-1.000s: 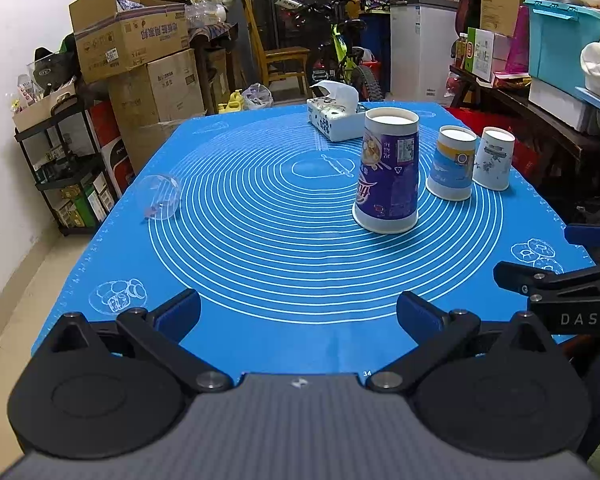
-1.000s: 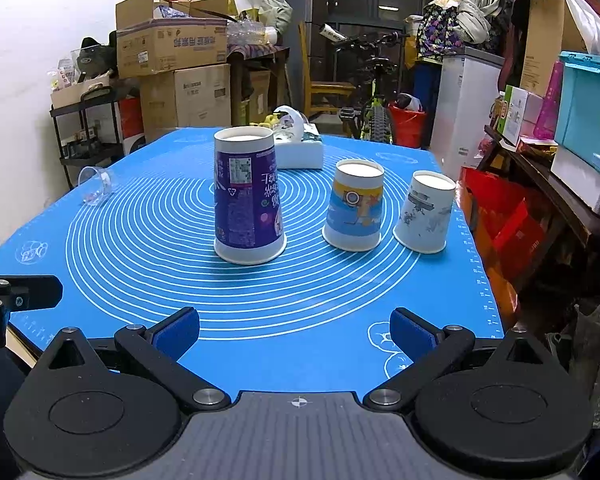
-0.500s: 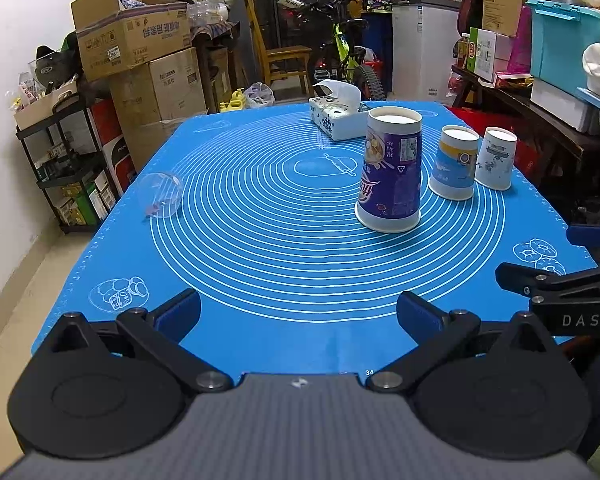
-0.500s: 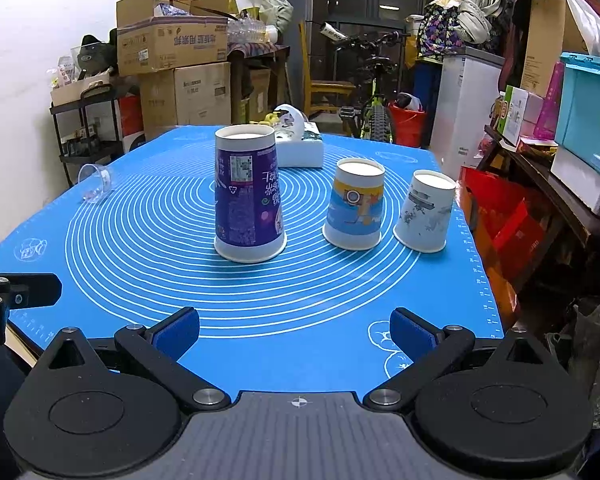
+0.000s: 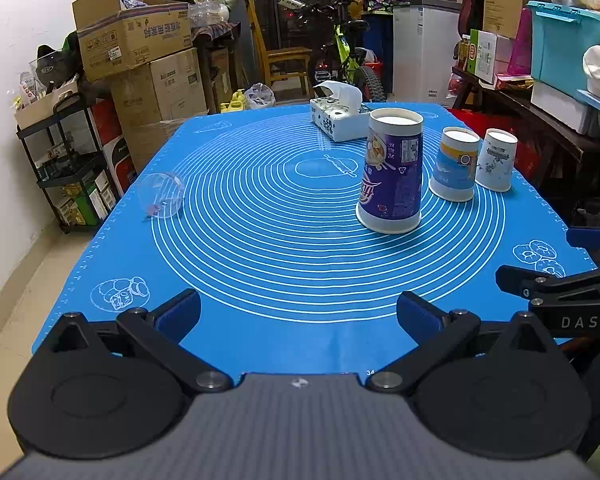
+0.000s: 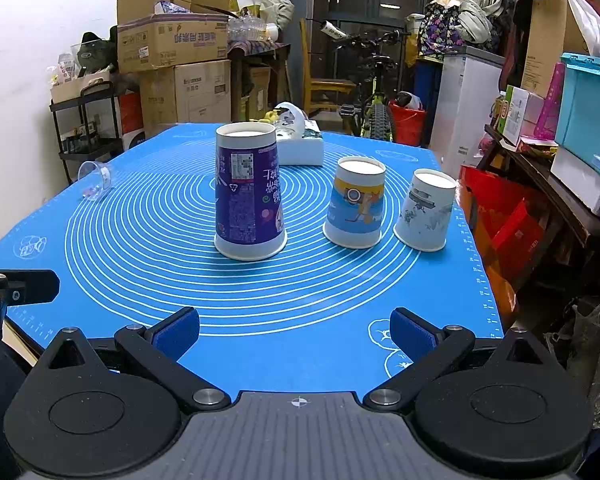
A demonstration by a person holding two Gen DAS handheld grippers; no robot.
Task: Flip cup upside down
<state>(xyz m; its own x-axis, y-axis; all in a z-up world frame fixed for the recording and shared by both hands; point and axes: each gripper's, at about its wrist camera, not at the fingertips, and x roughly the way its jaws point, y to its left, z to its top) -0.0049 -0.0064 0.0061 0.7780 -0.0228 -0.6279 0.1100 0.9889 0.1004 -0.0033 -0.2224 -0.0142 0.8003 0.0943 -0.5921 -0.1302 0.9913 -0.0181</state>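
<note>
Hovering at the near edge of the surface, the left tongs were spread wide and held nothing; the right tongs likewise were spread and held nothing. The tall purple cup stood rim-down on the blue mat, near the middle. To its right, also rim-down, sat the blue-and-yellow cup and the white cup, each apart. A clear plastic cup lay on its side near the mat's left edge. A tissue box sat behind the purple cup.
</note>
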